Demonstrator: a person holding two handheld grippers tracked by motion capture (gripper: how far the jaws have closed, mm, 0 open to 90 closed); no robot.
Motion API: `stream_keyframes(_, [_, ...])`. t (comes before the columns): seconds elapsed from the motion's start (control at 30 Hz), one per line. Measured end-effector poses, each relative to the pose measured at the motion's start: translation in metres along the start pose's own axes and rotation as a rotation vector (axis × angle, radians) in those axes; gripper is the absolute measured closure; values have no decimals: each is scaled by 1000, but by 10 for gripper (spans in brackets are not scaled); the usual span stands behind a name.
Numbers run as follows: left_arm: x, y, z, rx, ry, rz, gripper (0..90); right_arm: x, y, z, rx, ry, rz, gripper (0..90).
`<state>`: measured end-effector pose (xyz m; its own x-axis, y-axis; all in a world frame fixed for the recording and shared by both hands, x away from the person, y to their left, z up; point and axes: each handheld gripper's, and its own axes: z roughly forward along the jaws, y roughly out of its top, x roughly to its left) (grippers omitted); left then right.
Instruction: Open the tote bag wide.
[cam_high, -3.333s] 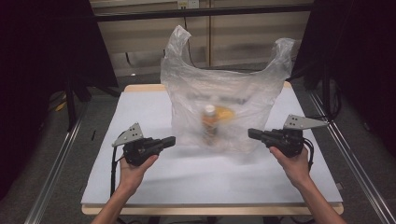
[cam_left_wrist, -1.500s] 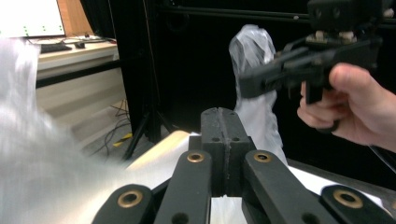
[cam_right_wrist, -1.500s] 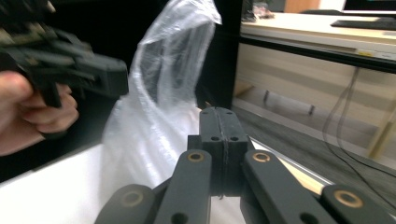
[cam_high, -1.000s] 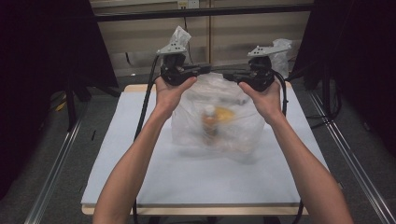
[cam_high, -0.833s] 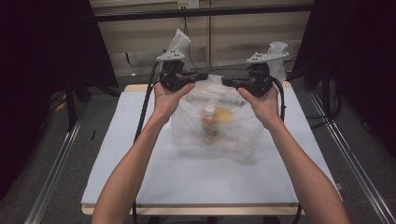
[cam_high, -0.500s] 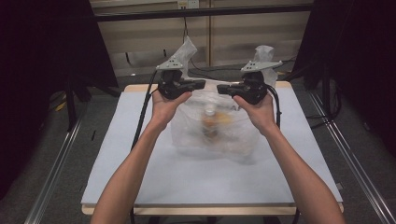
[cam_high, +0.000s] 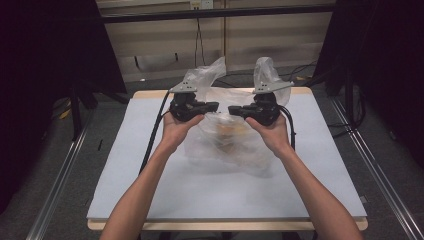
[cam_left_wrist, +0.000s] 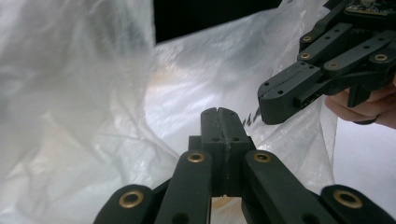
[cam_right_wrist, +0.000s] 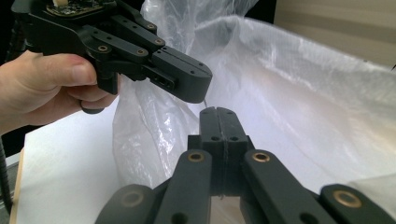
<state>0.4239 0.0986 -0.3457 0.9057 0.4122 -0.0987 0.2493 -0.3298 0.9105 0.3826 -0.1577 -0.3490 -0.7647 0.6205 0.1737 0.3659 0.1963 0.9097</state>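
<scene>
In the left gripper view the left claw has its two black jaws pressed flat together; a thin wisp of film may sit in the seam, but whether it truly pinches the bag cannot be told. The right claw, in its own view, is likewise closed tight, and a fine thread of plastic seems to run up from its tip, too slight to be sure of. Just beyond each claw hangs the clear plastic bag, crumpled and cloudy, so its contents are hard to make out: from above, a blurred yellowish-orange thing lies inside it, below and between the two claws, its shape unreadable through the film. Each gripper view shows the other claw near its own tip, apart by a small gap, with part of a hand around the body behind it. In the high view the left claw and right claw point toward each other over the bag's top, both forearms entering from the bottom edge and cut off there. Behind the claws, two loose handles of the bag stand up, their lower parts hidden by the grey plates. The bag rests on the pale tabletop, under both claws.
</scene>
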Motion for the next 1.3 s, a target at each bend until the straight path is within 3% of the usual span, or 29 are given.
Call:
stream_keyframes(0.4, [3, -33, 5, 50, 2, -33, 900, -9, -27, 2, 5, -16, 46, 900])
stream_keyframes(0.57, [6, -45, 9, 57, -9, -55, 900, -15, -39, 4, 37, -42, 53, 900])
stream_keyframes(0.7, [3, -55, 13, 84, -9, -49, 900, -16, -49, 8, 52, -34, 60, 900])
stream_keyframes(0.77, [3, -60, 12, 74, -19, -63, 900, -17, -55, 9, 51, -36, 65, 900])
stream_keyframes(0.97, [5, -76, 14, 104, -13, -76, 900, -19, -68, 11, 78, -46, 66, 900])
stream_keyframes(1.0, [6, -79, 15, 115, -13, -75, 900, -20, -70, 12, 90, -52, 59, 900])
stream_keyframes(1.1, [9, -89, 19, 133, -15, -88, 900, -23, -80, 22, 193, -64, 18, 900])
stream_keyframes(1.3, [10, -107, 26, 170, -14, -95, 900, -26, -99, 36, 217, -61, 42, 900])
